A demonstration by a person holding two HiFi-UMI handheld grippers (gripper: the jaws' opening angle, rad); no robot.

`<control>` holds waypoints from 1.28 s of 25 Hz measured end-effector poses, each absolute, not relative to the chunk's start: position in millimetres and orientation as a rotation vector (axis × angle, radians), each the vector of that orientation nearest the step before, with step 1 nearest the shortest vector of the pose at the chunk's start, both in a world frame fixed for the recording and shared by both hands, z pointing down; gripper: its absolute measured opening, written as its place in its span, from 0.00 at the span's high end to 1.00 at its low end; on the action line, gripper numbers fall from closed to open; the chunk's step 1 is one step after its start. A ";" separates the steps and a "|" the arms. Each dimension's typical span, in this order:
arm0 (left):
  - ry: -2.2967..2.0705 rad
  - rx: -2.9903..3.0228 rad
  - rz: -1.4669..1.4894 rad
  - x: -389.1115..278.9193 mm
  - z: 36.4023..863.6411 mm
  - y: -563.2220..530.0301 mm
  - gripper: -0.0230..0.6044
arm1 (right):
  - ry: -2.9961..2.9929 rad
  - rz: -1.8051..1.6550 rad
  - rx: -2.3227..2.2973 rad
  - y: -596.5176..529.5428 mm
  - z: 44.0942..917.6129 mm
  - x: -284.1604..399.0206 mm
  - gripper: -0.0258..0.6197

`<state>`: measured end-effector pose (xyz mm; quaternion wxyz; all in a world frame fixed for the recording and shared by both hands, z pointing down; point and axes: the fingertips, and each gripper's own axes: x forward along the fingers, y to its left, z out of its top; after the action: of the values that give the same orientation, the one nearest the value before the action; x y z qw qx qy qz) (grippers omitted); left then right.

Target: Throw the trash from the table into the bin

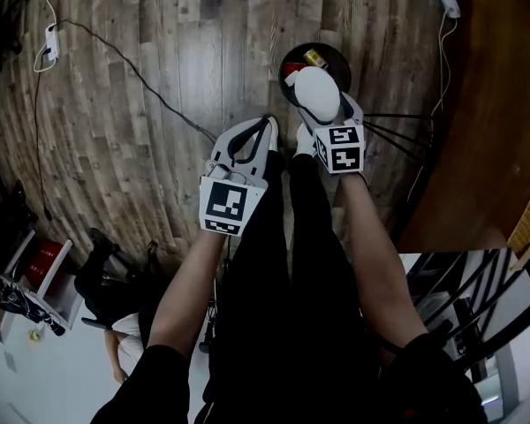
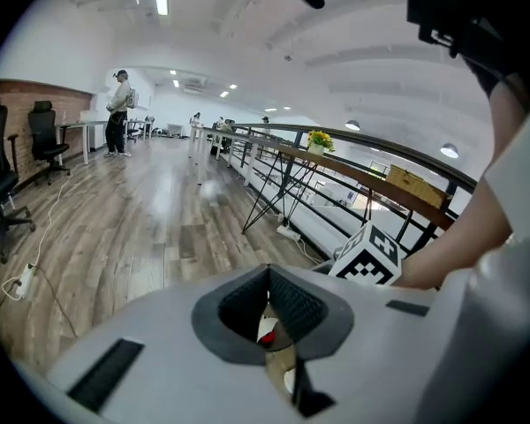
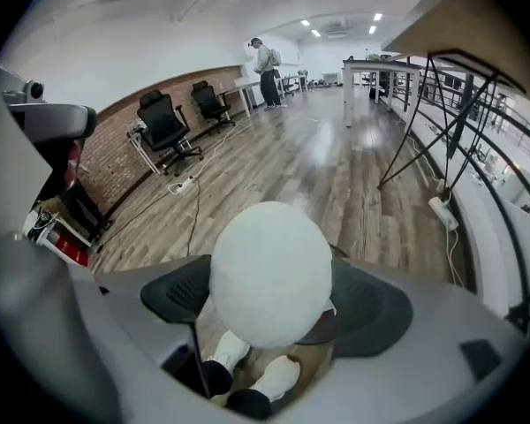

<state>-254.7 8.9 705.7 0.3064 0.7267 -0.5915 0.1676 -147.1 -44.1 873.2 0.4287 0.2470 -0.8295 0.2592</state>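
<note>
A white ball is pinched between the jaws of the right gripper and held over the near rim of the bin. It is judged light, smooth and slippery, best gripped across its middle. The left gripper is pressed together, empty.

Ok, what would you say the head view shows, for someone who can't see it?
Looking down, the right gripper holds a white ball over a black bin on a wooden floor. The left gripper, shut and empty, hangs beside it.
</note>
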 end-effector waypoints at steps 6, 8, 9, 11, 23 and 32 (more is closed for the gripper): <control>-1.485 1.936 0.490 -249.5 771.4 0.7 0.95 | -2.012 0.669 0.613 -46.1 928.3 -146.2 0.29; -1.459 1.948 0.511 -246.6 791.7 -4.5 0.95 | -2.000 0.668 0.615 -49.5 944.2 -145.4 0.29; -1.448 1.956 0.521 -245.6 801.3 -7.8 0.95 | -1.993 0.666 0.616 -51.5 952.3 -145.3 0.29; -1.433 1.963 0.539 -245.5 819.6 -12.4 0.95 | -1.983 0.667 0.615 -52.1 968.6 -146.3 0.29; -1.326 1.952 0.625 -224.4 923.0 -33.0 0.95 | -1.921 0.712 0.616 -50.8 1040.4 -138.6 0.29; -1.261 1.915 0.669 -205.5 972.4 -35.2 0.95 | -1.900 0.700 0.572 -50.4 1075.1 -141.8 0.29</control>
<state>-205.5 -35.2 972.4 0.3678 0.7454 -0.4910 0.2606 -141.8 -50.4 1075.1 0.4959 0.2361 -0.7841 0.2889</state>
